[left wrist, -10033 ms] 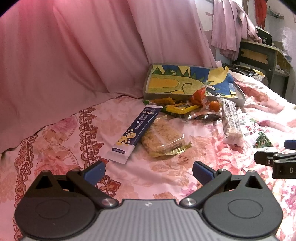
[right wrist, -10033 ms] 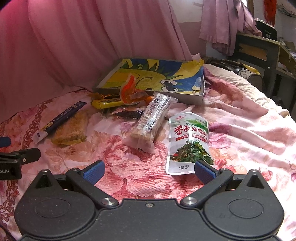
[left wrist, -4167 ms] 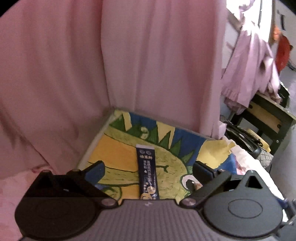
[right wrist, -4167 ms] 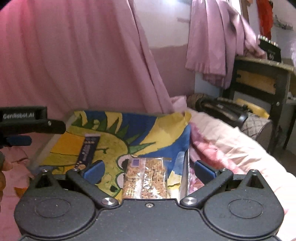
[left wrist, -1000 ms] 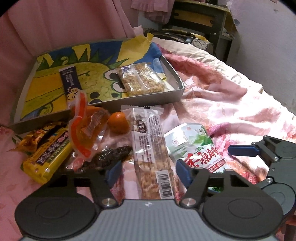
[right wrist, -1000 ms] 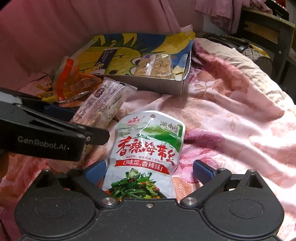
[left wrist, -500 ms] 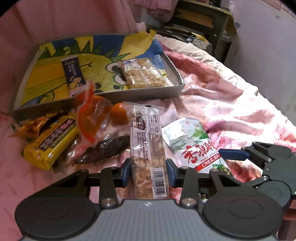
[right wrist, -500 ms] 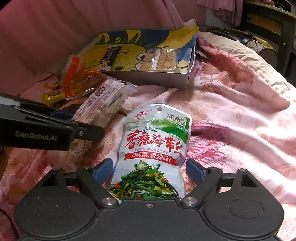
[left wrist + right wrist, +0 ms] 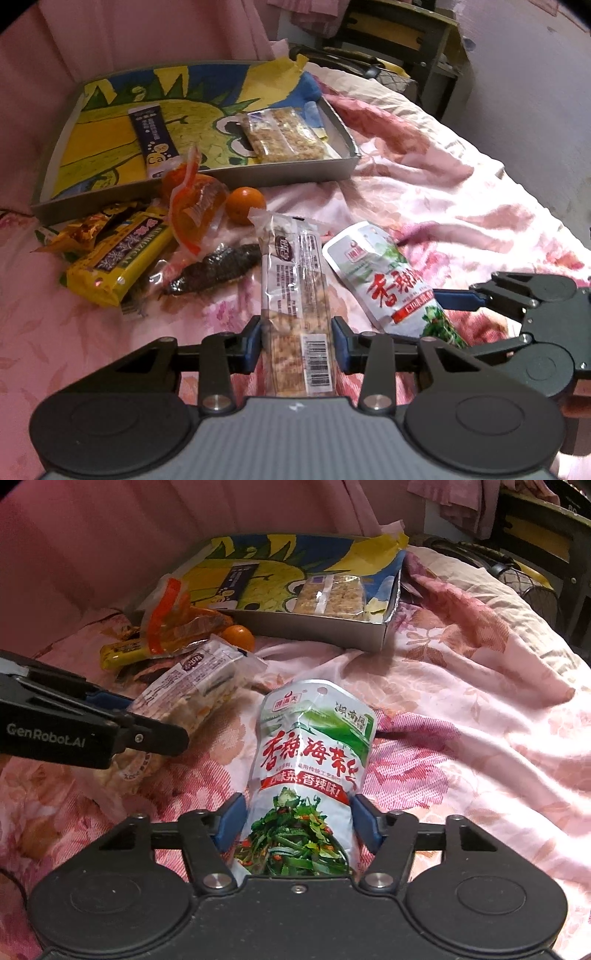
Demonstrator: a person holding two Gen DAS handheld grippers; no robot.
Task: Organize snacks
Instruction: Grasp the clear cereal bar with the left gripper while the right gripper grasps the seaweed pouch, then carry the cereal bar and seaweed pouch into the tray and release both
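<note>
Crinkly foil is bunching between your right gripper [image 9: 297,827] jaws, closing on the seaweed pouch [image 9: 314,746]; slick film may be slipping out. Your left gripper [image 9: 297,345] is pinching the long cracker pack [image 9: 293,295] at one end, so it may be sagging. Beyond, the tray [image 9: 192,182] is holding two snacks.

two fisheye views, each from just behind a hand-held gripper, look steeply down and forward across a bed [image 9: 424,192] from close range. both share the tray [image 9: 295,173] [image 9: 314,637] ahead; each glimpses the other hand-held gripper.
</note>
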